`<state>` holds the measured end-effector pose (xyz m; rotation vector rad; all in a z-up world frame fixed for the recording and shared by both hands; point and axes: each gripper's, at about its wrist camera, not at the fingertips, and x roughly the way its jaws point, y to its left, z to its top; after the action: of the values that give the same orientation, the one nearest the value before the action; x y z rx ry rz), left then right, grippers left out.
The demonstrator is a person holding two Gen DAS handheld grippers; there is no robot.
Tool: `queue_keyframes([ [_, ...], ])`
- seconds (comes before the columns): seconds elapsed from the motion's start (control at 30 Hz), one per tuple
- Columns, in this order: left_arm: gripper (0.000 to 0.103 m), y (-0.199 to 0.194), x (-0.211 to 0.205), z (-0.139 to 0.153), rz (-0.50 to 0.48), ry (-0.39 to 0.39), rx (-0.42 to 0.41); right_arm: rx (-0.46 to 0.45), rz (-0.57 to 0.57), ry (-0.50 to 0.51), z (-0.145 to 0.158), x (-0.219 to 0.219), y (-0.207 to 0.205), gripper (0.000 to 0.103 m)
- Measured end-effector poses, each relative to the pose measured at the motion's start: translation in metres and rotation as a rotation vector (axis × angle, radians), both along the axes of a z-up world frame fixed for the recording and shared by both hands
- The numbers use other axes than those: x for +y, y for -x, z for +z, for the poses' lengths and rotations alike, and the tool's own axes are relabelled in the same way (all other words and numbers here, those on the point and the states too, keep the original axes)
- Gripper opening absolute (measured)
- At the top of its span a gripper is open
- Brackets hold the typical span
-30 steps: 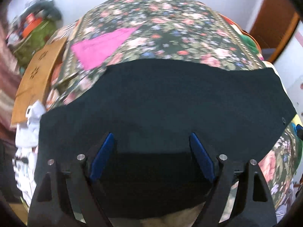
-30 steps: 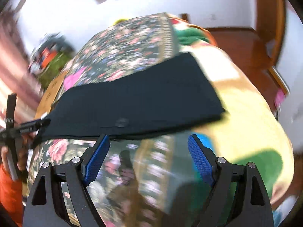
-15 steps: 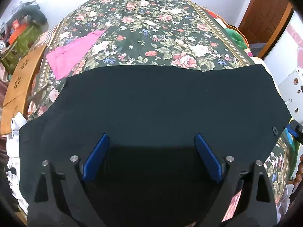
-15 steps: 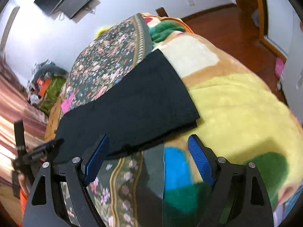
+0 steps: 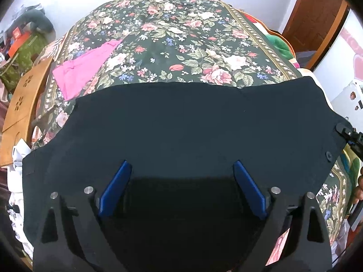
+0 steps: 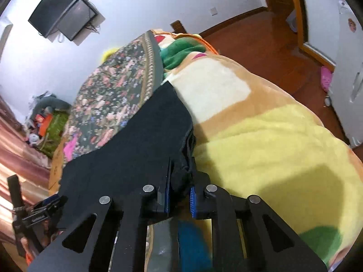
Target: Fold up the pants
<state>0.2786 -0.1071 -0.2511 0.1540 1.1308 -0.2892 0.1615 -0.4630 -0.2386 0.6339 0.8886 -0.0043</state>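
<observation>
The black pants lie spread flat across the near part of the bed, on its flowered cover and partly on the yellow blanket at the side. The left claw stands wide apart above the near edge of the pants, its blue pads pressing on nothing. The right claw has just been closing and now pinches a bunched corner of the pants beside the yellow blanket; a pink cloth lies farther on the bed.
</observation>
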Motion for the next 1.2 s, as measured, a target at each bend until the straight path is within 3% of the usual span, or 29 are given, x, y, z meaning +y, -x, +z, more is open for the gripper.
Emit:
queue_keyframes([
  [0.3,0.093,0.006,0.002,0.019,-0.017,-0.051,-0.084,-0.085,-0.016,0.131,0.041,-0.002,-0.001,0.009],
  [0.47,0.093,0.008,0.016,0.033,0.007,-0.021,-0.11,-0.172,0.032,0.171,0.078,0.018,-0.01,0.009],
  [0.9,0.094,0.031,0.084,0.067,0.112,0.014,-0.2,-0.366,0.255,0.168,0.155,0.114,-0.069,0.009],
  [1.07,0.094,0.039,0.112,0.07,0.167,0.039,-0.205,-0.354,0.396,0.139,0.155,0.166,-0.097,0.009],
  [1.2,0.094,0.045,0.135,0.072,0.215,0.052,-0.206,-0.279,0.53,0.12,0.128,0.218,-0.114,0.009],
])
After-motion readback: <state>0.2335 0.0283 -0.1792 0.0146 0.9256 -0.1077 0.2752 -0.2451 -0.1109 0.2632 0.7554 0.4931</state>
